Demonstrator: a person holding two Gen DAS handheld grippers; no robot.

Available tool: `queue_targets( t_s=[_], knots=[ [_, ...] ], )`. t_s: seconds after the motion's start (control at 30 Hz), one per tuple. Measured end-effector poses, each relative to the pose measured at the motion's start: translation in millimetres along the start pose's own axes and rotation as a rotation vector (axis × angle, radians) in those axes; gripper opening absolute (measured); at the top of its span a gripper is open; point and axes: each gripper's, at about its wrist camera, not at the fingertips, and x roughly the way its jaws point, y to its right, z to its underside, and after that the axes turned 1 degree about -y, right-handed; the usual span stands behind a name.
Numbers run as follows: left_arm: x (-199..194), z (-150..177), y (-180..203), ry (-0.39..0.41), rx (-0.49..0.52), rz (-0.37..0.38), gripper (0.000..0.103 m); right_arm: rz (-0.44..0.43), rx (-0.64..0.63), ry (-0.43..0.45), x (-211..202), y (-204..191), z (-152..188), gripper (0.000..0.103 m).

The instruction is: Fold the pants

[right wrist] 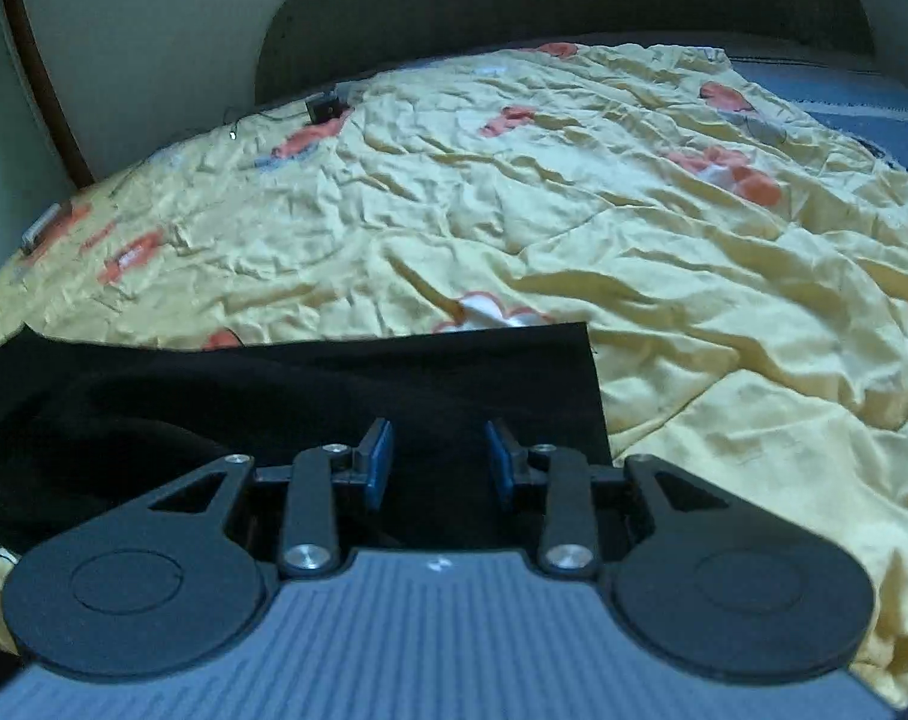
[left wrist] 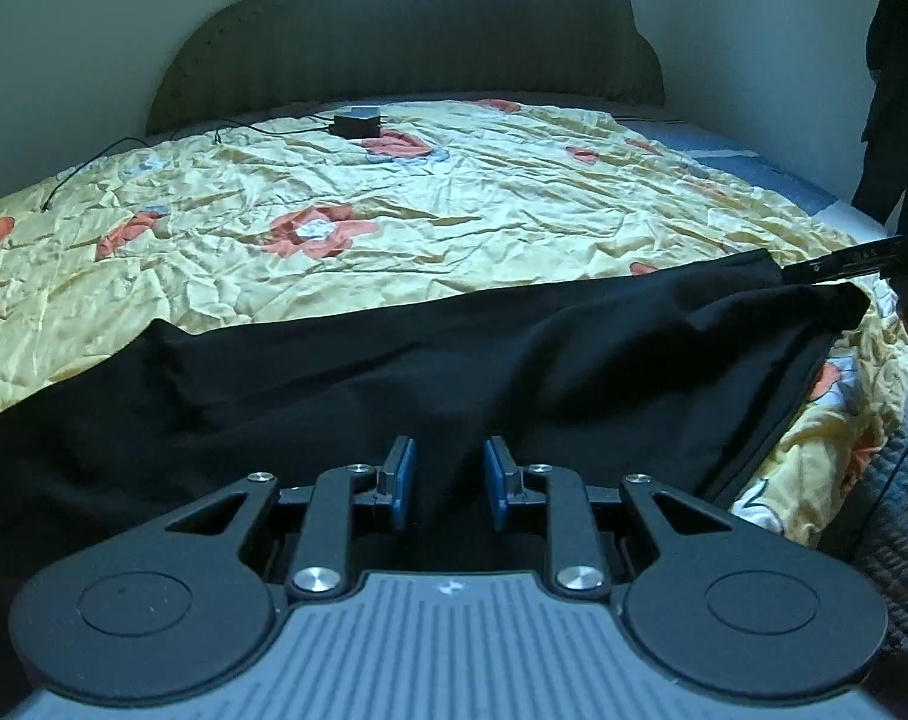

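Note:
Black pants (left wrist: 394,372) lie along the near edge of the bed on a yellow flowered cover (left wrist: 394,210). My left gripper (left wrist: 448,474) is open just above the black cloth, blue pads apart. My right gripper (right wrist: 436,462) is open over the pants' end (right wrist: 454,372), whose straight edge and corner lie on the cover (right wrist: 694,300). In the left wrist view the right gripper (left wrist: 814,269) shows at the far right edge, its fingers at the raised end of the pants; there its opening is unclear.
A dark padded headboard (left wrist: 406,48) stands at the far side. A black adapter with a cable (left wrist: 358,120) lies near it. A person in dark clothes (left wrist: 898,90) stands at the right. A grey rug (left wrist: 898,516) lies beside the bed.

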Motion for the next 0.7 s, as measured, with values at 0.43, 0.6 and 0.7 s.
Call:
queue_targets(
  t_s=[0.43,0.6,0.7],
  knots=[
    [2.0,0.7,4.2,-0.017,-0.028,-0.038,0.025,-0.155,0.047,0.011,-11.7,30.8,7.5,0.058],
    [3.4,0.4,6.3,-0.022,-0.035,-0.051,0.024,-0.193,0.099,0.011,-9.0,38.4,8.9,0.055],
    [2.5,0.2,8.6,-0.023,-0.032,-0.056,0.024,-0.145,0.114,0.009,-12.8,45.8,8.8,0.056]
  ],
)
